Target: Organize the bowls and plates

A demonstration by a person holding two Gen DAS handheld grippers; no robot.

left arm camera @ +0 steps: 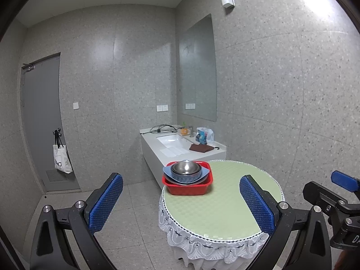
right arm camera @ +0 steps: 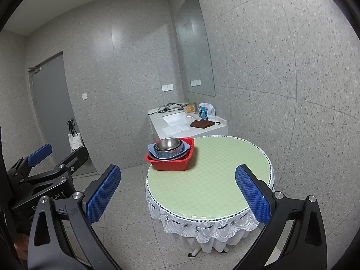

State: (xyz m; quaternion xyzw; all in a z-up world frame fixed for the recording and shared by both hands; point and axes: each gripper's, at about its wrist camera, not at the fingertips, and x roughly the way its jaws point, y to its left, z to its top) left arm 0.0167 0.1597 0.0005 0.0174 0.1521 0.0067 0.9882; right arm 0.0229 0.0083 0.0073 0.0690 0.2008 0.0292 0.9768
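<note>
A red plastic basin [left arm camera: 187,187] [right arm camera: 171,165] stands at the far left edge of a round table [left arm camera: 225,207] [right arm camera: 213,180] with a green cloth. In it lie a blue plate [left arm camera: 167,171] [right arm camera: 151,149] and stacked metal bowls [left arm camera: 186,167] [right arm camera: 167,144]. My left gripper [left arm camera: 180,202] is open and empty, held short of the table's near edge. My right gripper [right arm camera: 177,193] is open and empty, beside the left one. The right gripper's blue pad [left arm camera: 344,180] shows in the left wrist view; the left gripper's pad [right arm camera: 40,155] shows in the right wrist view.
A white sink counter [left arm camera: 180,150] [right arm camera: 186,123] stands behind the table with a cable, a brown cloth [left arm camera: 201,147], a bag and a bottle. A mirror hangs above it. A grey door [left arm camera: 42,121] with a tote bag [left arm camera: 61,159] is at the left. The floor is tiled.
</note>
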